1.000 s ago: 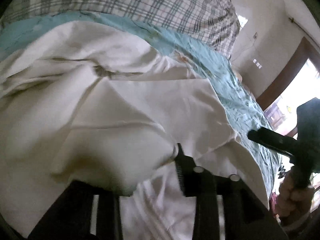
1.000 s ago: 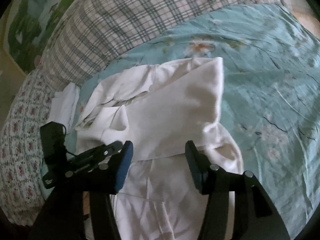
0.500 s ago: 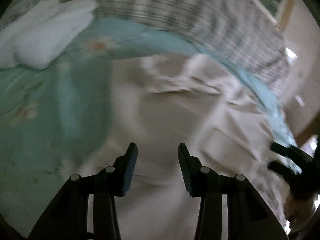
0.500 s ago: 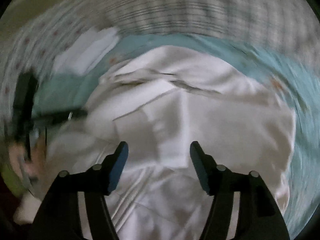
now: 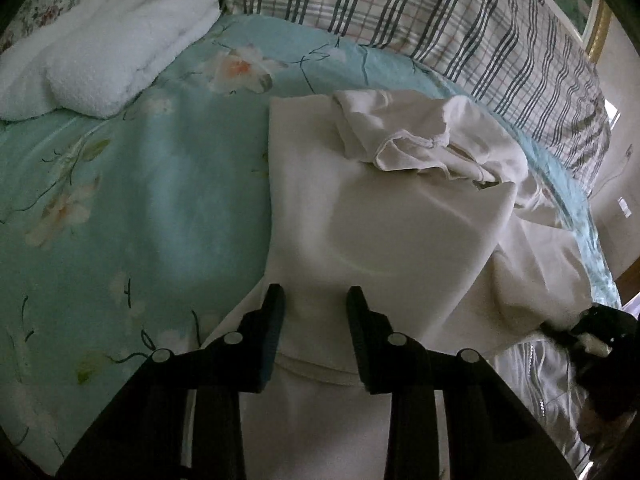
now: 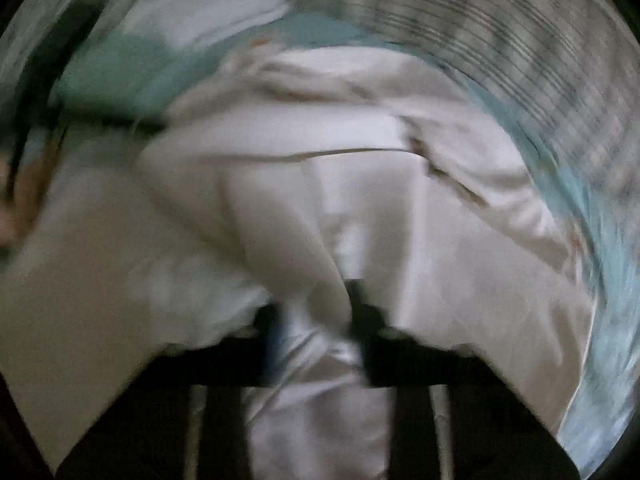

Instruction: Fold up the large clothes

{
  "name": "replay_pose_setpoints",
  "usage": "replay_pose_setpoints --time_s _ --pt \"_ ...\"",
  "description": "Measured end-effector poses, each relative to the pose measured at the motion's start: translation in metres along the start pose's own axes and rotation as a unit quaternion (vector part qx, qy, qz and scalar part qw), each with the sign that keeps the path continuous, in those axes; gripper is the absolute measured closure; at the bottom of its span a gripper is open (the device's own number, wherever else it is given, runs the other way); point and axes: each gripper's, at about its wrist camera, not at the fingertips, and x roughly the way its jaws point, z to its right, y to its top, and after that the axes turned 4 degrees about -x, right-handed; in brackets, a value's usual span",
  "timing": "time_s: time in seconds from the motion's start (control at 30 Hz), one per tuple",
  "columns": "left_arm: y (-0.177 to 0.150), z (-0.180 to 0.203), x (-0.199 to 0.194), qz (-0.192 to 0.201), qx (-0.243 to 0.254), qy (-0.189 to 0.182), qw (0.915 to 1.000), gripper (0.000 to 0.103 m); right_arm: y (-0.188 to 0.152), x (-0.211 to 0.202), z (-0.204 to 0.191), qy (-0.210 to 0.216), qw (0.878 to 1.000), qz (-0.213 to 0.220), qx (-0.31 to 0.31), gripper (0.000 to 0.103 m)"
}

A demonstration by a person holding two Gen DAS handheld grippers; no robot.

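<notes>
Both grippers have just been closing over the white garment (image 5: 384, 216)'s near hem: left gripper (image 5: 316, 300) narrow around cloth, right gripper (image 6: 320, 300) seemingly pinching it; next, fold toward the plaid pillow (image 5: 460, 20).

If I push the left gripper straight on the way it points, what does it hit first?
Most likely the cream garment: the left gripper already has that cloth between its fingers, which have just been closing. Whether they touch it yet is unclear.

It was a home bedroom: a bed with a flowered turquoise sheet (image 5: 132, 200), a plaid quilt (image 5: 460, 20) behind the sheet, a folded white towel (image 5: 108, 40) on it.
</notes>
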Motion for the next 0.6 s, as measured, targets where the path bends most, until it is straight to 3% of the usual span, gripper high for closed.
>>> replay_pose_setpoints --time_s 0.03,0.1,0.17,0.23,0.27,0.3,0.4,0.53,0.6 --pt "0.001 0.0 0.001 0.0 0.0 0.0 1.0 0.07 -0.001 -0.007 0.014 0.019 0.999 0.012 0.042 0.084" --pt "0.001 0.001 0.002 -0.001 0.0 0.001 1.0 0.07 -0.008 -0.024 0.054 0.066 0.984 0.045 0.159 0.085" --pt "0.0 0.002 0.001 0.0 0.002 0.005 1.0 0.07 -0.029 -0.04 0.101 0.097 0.948 0.077 0.293 0.085" --pt "0.0 0.004 0.002 0.0 0.007 0.008 0.9999 0.071 -0.051 -0.046 0.133 0.099 0.917 0.091 0.376 0.086" --pt "0.0 0.006 0.002 -0.001 0.01 0.004 0.9999 0.076 -0.069 -0.046 0.151 0.098 0.896 0.091 0.424 0.087" --pt "-0.001 0.009 0.002 -0.003 0.015 0.001 0.9999 0.076 -0.078 -0.045 0.157 0.093 0.888 0.086 0.441 0.087" --pt "-0.004 0.015 0.003 0.0 0.032 0.019 0.9993 0.076 -0.096 -0.032 0.156 0.08 0.884 0.055 0.457 0.087" --pt "-0.003 0.013 0.002 -0.002 0.029 0.014 0.9995 0.076 -0.104 -0.027 0.15 0.071 0.881 0.053 0.465 0.086" --pt "-0.003 0.01 0.002 -0.003 0.026 0.012 0.9996 0.076 -0.106 -0.029 0.156 0.064 0.875 0.045 0.478 0.075"
